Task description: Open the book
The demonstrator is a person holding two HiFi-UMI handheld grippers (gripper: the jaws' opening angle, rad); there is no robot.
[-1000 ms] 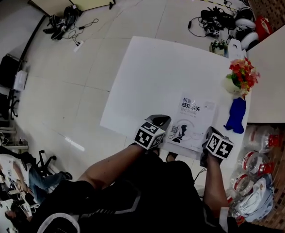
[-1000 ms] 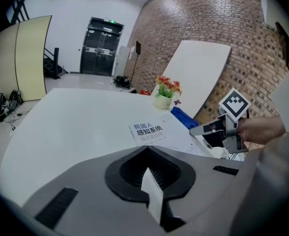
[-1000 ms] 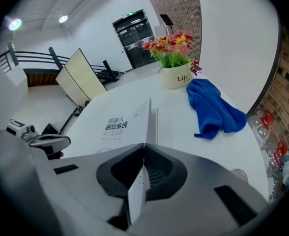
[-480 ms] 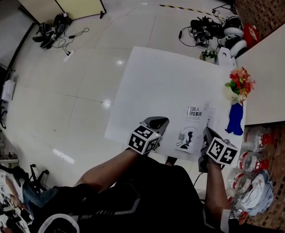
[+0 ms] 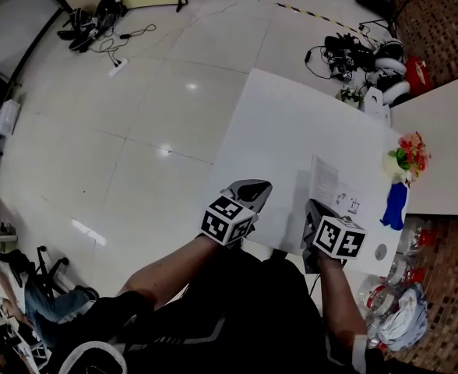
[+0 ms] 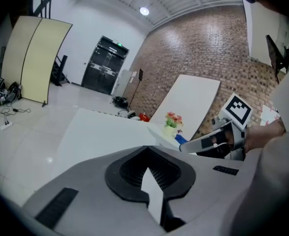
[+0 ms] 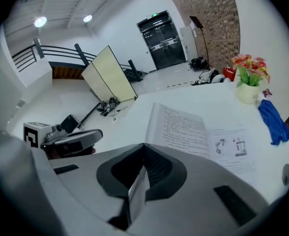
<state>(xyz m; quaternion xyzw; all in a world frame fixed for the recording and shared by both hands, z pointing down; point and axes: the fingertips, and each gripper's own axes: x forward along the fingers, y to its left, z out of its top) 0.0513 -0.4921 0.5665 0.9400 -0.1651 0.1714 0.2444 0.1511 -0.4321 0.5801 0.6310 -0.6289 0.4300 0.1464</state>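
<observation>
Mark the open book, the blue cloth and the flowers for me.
Open book (image 7: 184,129): right gripper view, on the left page with printed text.
Blue cloth (image 7: 273,121): right gripper view, on the middle of its folds.
Flowers (image 7: 250,67): right gripper view, on the red and orange blooms.

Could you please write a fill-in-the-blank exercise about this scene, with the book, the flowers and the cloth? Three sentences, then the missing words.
1. The book on the white table lies ____.
2. The cloth next to the flowers is ____ in colour.
3. The wall to the right of the dark double doors is built of ____.

Missing words: open; blue; brick
</observation>
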